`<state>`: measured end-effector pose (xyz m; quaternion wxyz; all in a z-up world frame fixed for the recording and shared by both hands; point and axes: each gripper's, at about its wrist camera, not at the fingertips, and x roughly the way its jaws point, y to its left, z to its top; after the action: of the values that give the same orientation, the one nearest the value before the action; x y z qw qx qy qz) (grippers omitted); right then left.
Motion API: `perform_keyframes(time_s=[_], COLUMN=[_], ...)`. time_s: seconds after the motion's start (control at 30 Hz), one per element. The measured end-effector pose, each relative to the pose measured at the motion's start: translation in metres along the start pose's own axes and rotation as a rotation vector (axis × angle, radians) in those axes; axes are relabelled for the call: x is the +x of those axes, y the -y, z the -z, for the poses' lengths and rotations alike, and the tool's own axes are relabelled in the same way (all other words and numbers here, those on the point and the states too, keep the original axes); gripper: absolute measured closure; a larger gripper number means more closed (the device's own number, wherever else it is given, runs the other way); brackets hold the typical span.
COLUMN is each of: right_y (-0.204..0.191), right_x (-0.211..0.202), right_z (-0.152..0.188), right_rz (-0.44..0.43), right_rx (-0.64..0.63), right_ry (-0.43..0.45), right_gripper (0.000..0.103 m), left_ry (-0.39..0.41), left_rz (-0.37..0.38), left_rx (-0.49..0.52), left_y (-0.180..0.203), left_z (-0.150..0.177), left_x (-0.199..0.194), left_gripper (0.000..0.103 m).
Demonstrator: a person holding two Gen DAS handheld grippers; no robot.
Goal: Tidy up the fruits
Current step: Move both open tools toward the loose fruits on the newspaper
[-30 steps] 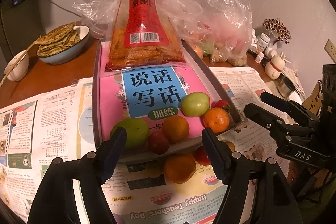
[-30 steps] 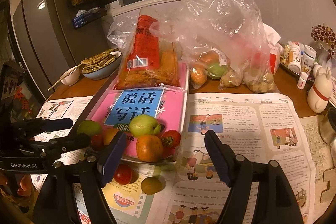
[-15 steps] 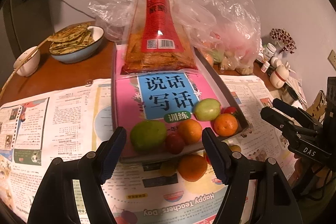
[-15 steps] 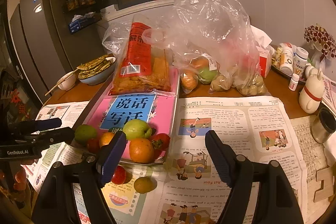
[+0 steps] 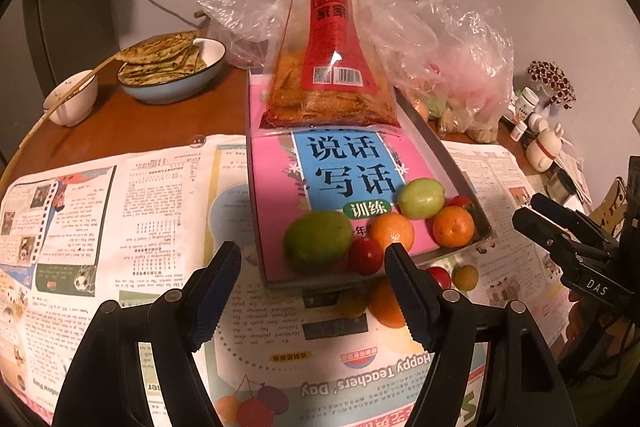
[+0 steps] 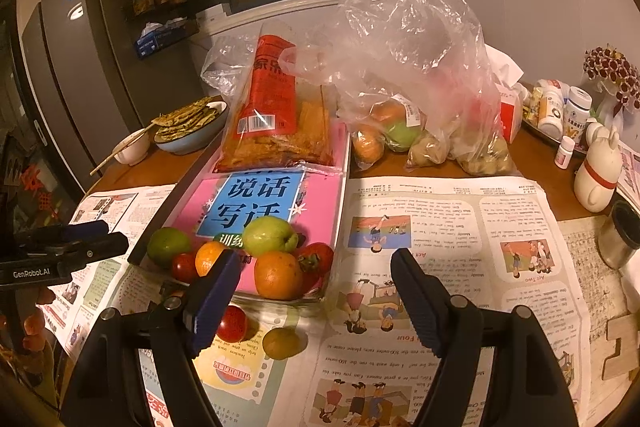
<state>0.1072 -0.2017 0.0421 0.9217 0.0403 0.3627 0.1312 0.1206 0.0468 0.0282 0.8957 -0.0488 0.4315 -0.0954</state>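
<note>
A grey tray (image 5: 442, 149) lined with a pink book holds a pile of fruit at its near end: a green fruit (image 5: 318, 241), two oranges (image 5: 392, 231), a green apple (image 5: 421, 198) and a red tomato (image 5: 365, 255). More fruit lies loose on the newspaper before the tray: an orange (image 5: 386, 305), a tomato (image 6: 232, 323) and a small yellow fruit (image 6: 281, 343). My left gripper (image 5: 312, 259) hovers open and empty in front of the tray's near left corner. My right gripper (image 6: 316, 261) hovers open and empty over the newspaper at the tray's near right corner.
A red snack bag (image 5: 332, 75) lies on the tray's far end. Clear plastic bags (image 6: 412, 99) holding more fruit stand behind right. A bowl of flatbreads (image 5: 172, 67) and a small bowl with chopsticks (image 5: 74, 101) sit far left. Bottles, a white figurine (image 6: 598, 167) and a metal cup (image 6: 620, 235) crowd the right.
My left gripper has slid leftward, so the tray and fruit now sit further right in its view. The right gripper has held still.
</note>
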Motion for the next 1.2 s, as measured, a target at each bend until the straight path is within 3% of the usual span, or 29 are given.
perform_keyframes(time_s=[0.57,1.2], right_y=[-0.003,-0.008], right_x=[0.003,0.011], right_z=[0.018,0.035], right_rz=[-0.011,-0.025], right_rx=[-0.012,-0.035], right_ry=[-0.043,-0.1], right_gripper=[0.026,0.026], left_ry=[0.007,-0.071], left_rz=[0.068,0.094], left_rx=[0.092,0.153], left_y=[0.031,0.056], left_z=[0.014,0.033], left_x=[-0.011,0.007], left_gripper=[0.027,0.027])
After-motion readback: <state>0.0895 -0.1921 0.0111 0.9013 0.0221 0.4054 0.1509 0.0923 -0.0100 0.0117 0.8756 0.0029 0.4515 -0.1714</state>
